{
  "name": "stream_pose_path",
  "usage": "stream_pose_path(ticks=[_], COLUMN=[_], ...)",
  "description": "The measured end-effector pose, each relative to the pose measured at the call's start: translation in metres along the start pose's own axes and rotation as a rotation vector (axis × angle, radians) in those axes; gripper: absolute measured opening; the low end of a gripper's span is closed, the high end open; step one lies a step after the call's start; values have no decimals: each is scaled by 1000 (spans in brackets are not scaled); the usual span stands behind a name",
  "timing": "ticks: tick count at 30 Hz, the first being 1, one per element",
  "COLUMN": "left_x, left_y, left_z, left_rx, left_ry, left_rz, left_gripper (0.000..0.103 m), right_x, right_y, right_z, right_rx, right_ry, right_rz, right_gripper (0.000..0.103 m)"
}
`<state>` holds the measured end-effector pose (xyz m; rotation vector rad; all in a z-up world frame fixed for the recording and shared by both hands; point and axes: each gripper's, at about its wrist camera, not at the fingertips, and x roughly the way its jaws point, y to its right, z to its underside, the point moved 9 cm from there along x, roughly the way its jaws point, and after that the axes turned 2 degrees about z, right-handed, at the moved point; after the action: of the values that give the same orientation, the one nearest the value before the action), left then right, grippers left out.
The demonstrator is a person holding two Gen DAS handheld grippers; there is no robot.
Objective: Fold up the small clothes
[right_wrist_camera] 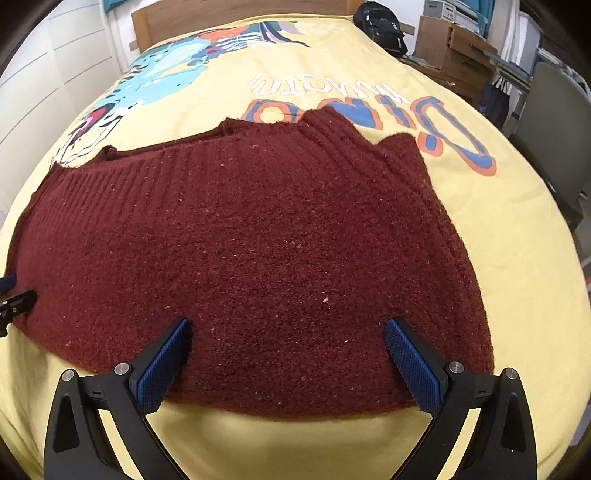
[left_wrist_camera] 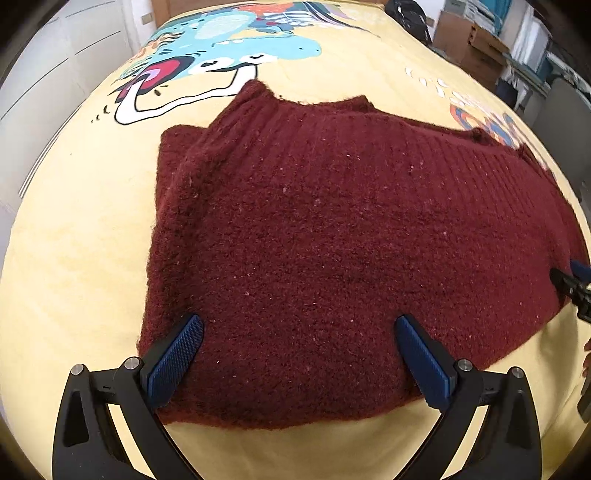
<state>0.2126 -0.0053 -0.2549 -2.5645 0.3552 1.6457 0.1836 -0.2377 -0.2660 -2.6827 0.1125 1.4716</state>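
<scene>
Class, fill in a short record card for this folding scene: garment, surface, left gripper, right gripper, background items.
garment: dark red knitted sweater, lying spread out, partly folded
surface: yellow bedspread with cartoon print
left gripper: open, fingers over the sweater's near hem
right gripper: open, fingers over the near hem
background items: black backpack, cardboard boxes, grey chair

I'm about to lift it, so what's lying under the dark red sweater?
The maroon sweater lies flat on the yellow printed bedspread, covering part of its cartoon print and lettering. Whether anything else sits beneath it cannot be seen.
</scene>
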Motion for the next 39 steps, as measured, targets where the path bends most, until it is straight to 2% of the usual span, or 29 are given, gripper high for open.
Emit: stream_pose_path(ticks=[5, 8, 13, 18, 25, 27, 30, 32, 34, 35, 37, 39], left_x=[-13, -31, -50, -34, 10, 15, 13, 9, 2, -3, -8, -14], left_y=[2, -5, -49, -76, -75, -76, -76, -72, -63, -55, -47, -43], left_z=[-3, -10, -20, -14, -4, -2, -3, -2, -4, -1, -3, -6], left_rx=[17, 9, -68, -174, -211, -251, -249, -240, -239, -244, -213, -190], left_ry=[-67, -58, -31, -74, -147, -139, -122, -125, -130, -137, -138, -131], left_rz=[36, 72, 11, 69, 157, 182, 186, 210, 261, 288, 271, 249], left_gripper=[102, 102, 102, 102, 102, 102, 101, 86, 46, 40, 26, 22], right_x=[-27, -44, -59, -60, -51, -50, -49, -50, -52, -54, -58, -62], right_y=[-4, -4, 0, 6, 14, 16, 19, 21, 23, 24, 26, 29], right_z=[-3, -4, 2, 15, 30, 32, 35, 35, 35, 35, 34, 33], right_rx=[-25, -40, -50, -40, -29, -23, -7, 4, 16, 20, 25, 31], right_ry=[-10, 4, 18, -2, -46, -49, -50, -49, -46, -43, -35, -29], right_rz=[2, 3, 27, 27, 52, 53, 50, 48, 41, 39, 32, 28], right_gripper=[103, 103, 103, 103, 103, 103, 103, 103, 103, 103, 103, 103])
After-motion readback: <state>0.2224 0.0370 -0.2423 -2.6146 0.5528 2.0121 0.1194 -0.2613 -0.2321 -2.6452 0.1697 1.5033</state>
